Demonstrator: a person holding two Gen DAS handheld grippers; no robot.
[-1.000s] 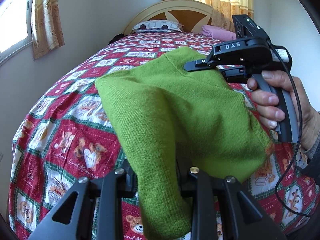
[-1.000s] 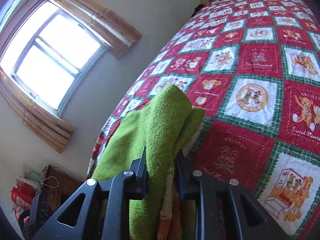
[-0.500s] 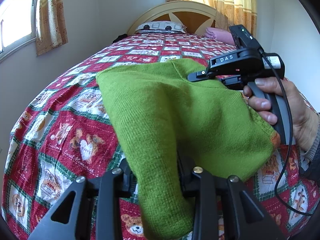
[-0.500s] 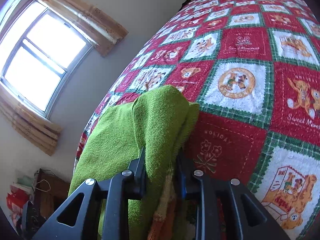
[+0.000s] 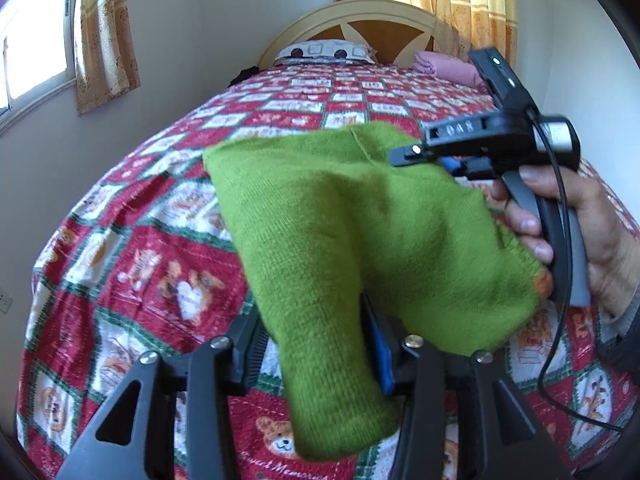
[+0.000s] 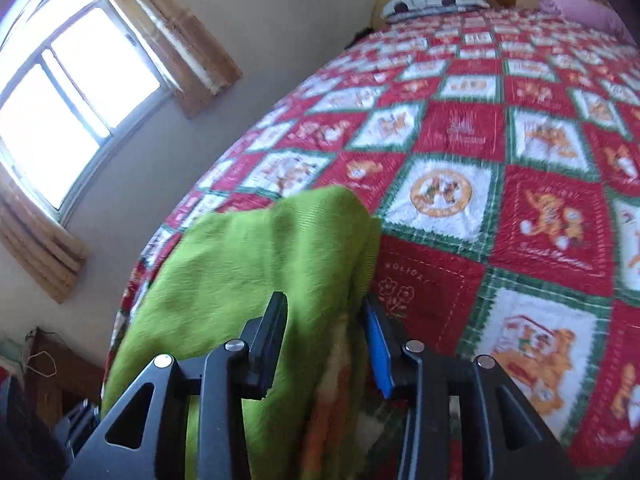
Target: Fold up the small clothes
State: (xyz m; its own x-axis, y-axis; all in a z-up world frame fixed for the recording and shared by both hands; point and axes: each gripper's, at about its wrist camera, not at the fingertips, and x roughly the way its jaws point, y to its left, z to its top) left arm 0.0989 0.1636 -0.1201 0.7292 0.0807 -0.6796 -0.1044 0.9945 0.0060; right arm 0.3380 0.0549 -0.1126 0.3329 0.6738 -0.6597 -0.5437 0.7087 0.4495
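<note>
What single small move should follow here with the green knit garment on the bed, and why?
Probably draw both claws back toward the foot of the bed, clear of the green knit garment. The left claw and right claw are both opening, the knit lies loosely between their jaws, and the folded cloth already rests on the quilt.

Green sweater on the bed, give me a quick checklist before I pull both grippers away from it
1. Left gripper letting go: ok, jaws opening, though cloth is between them.
2. Right gripper letting go: ok, jaws opening, cloth between them too.
3. Green sweater lying flat on the quilt: not ok, it is bunched and draped up over both grippers.
4. Folded edges lined up: cannot tell, the near part is hidden by the fingers.
5. Space on the quilt beyond the sweater: ok, only a pillow and a pink cloth at the headboard end.
6. Right gripper's cable away from the sweater: ok.
</note>
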